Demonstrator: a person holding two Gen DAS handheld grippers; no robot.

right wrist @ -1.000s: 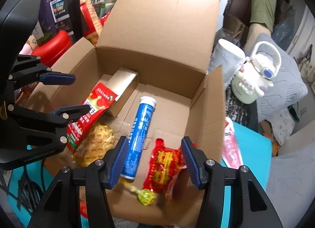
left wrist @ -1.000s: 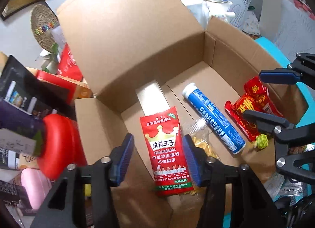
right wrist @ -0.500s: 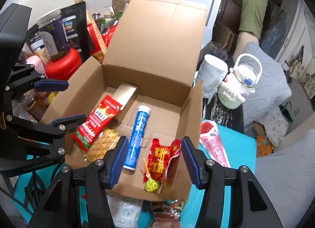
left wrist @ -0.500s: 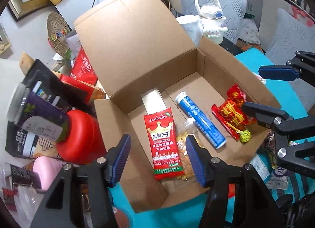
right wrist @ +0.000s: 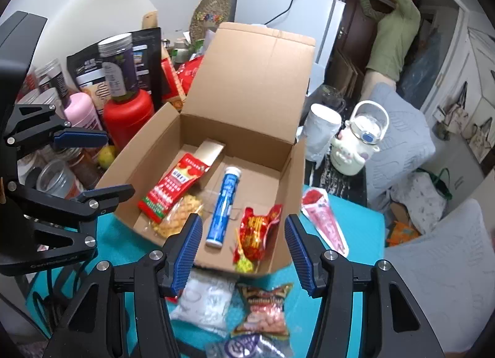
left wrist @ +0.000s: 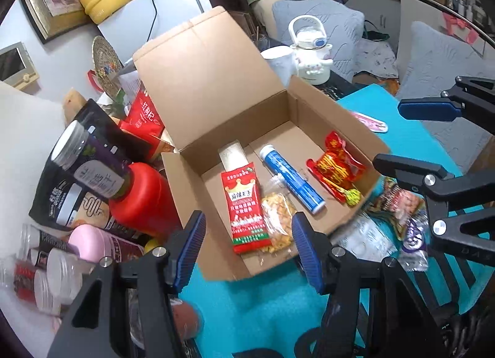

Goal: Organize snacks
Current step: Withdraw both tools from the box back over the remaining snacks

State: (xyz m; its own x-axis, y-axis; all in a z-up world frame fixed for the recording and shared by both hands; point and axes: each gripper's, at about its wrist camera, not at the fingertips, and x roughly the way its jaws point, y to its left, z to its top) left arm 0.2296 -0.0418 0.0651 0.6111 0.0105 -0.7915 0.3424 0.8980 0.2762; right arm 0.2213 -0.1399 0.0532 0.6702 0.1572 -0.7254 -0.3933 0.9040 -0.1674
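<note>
An open cardboard box (left wrist: 185,191) (right wrist: 136,160) sits on the teal table. Inside lie a red spicy-strip packet (left wrist: 246,206) (right wrist: 173,184), a clear bag of yellow crackers (left wrist: 277,215) (right wrist: 178,218), a blue tube (left wrist: 290,178) (right wrist: 222,206), a red candy bag (left wrist: 335,169) (right wrist: 256,228) and a green lollipop (left wrist: 352,195) (right wrist: 244,265). My left gripper (left wrist: 247,252) (right wrist: 92,166) is open and empty, above the box's near wall. My right gripper (right wrist: 243,252) (left wrist: 411,138) is open and empty, above the box's front edge.
Loose snacks lie on the table before the box: a white packet (right wrist: 207,305), a peanut bag (right wrist: 263,311) and a purple packet (right wrist: 247,345). A pink packet (right wrist: 321,218) lies right of the box. Jars and a red bottle (left wrist: 142,200) crowd the left. A white mug (right wrist: 318,132) and kettle (right wrist: 355,144) stand behind.
Both grippers have pulled back and up from the box, so the whole box and the loose snacks in front of it now show. Both stay open.
</note>
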